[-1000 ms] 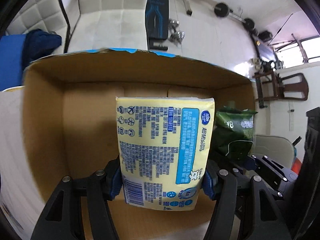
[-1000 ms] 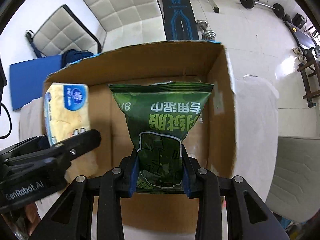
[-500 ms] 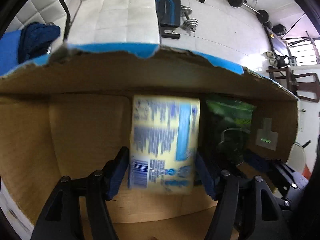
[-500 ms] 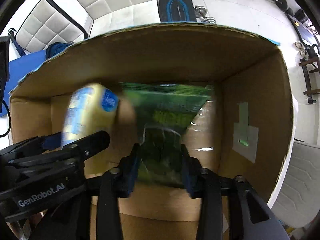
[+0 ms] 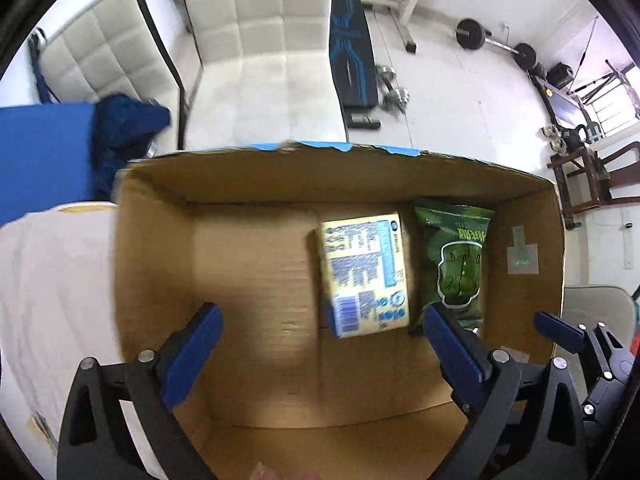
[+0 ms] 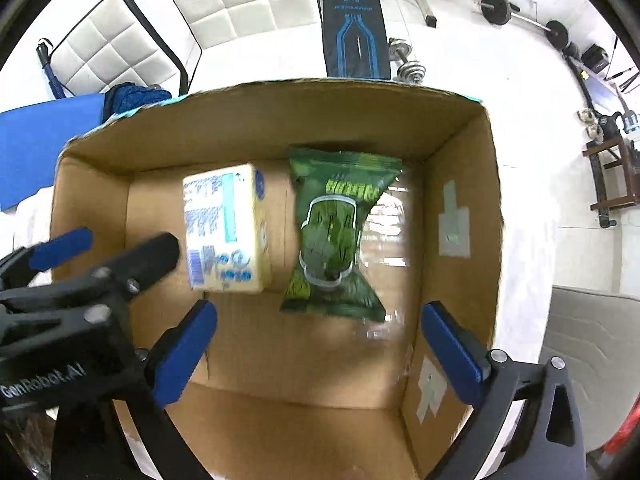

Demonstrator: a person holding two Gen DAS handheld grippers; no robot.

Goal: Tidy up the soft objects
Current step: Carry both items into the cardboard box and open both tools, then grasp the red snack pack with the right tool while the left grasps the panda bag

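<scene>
A yellow tissue pack and a green snack bag lie side by side on the floor of an open cardboard box. My left gripper is open and empty above the box. In the right wrist view the tissue pack lies left of the snack bag inside the box. My right gripper is open and empty above the box. The left gripper shows at the left edge of the right wrist view.
The box sits on a white-covered table. White padded chairs, a blue cloth, a weight bench and barbells stand beyond the box. A grey cushion lies to the right.
Both grippers lowered their items into the box, opened and let go. The tissue pack and snack bag now lie on the box floor, and both grippers have pulled back up.
</scene>
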